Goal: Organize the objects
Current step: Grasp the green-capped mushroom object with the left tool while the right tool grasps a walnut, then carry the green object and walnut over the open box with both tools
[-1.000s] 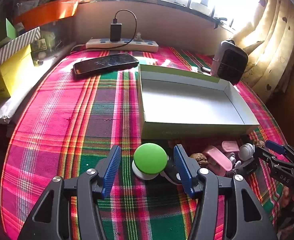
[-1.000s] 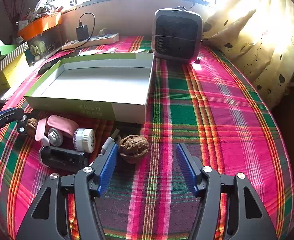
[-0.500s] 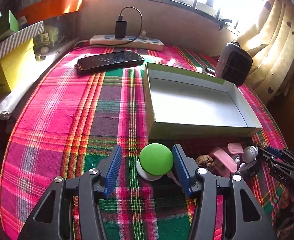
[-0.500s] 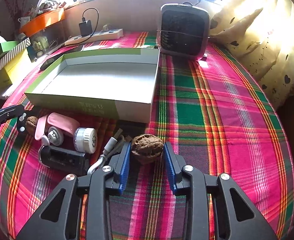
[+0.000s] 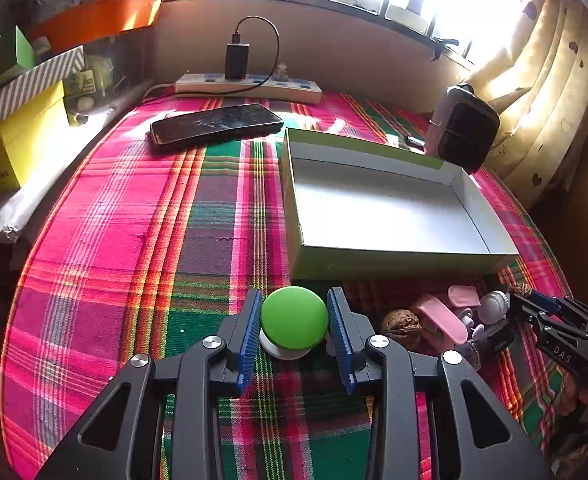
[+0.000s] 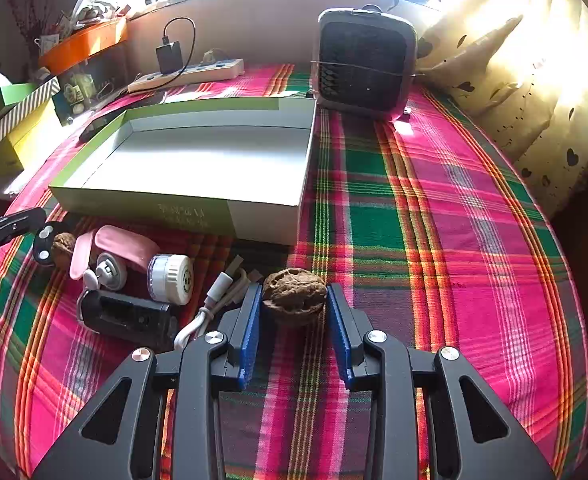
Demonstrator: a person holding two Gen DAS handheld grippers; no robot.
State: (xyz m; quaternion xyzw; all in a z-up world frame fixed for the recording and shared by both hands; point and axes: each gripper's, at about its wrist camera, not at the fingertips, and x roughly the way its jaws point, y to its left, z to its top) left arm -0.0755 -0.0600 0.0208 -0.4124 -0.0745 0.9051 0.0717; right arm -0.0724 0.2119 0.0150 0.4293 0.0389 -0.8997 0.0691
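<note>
Between the blue ribbed pads of the left tool [image 5: 294, 336] sits a round green-topped mushroom-shaped gadget on a white base [image 5: 293, 322], both pads pressed to its smooth dome, closed on it. Just ahead of that tool lies the shallow green-and-white cardboard box [image 5: 393, 266], its pale floor bare.

Over on the right tool [image 6: 294, 328], the pads are drawn in against a wrinkled brown walnut [image 6: 294, 295], one on each flank, gripping it. To that tool's left lies the heap yet to be sorted: a coiled white cable [image 6: 214, 304], a white ribbed cap [image 6: 172, 274], a pink plastic case [image 6: 124, 246], a black oblong device [image 6: 128, 316] and a second walnut [image 6: 62, 245] at the far left.

Both grasps look made, so I take the step in hand to be the pick-up, with nothing yet in the box. Next calls for lifting each piece clear of the plaid-clothed tabletop [image 6: 433, 220] and carrying it forward over the box's near wall. The dome is slick and rounded and may squirt out; the walnut's rough shell should hold better.
</note>
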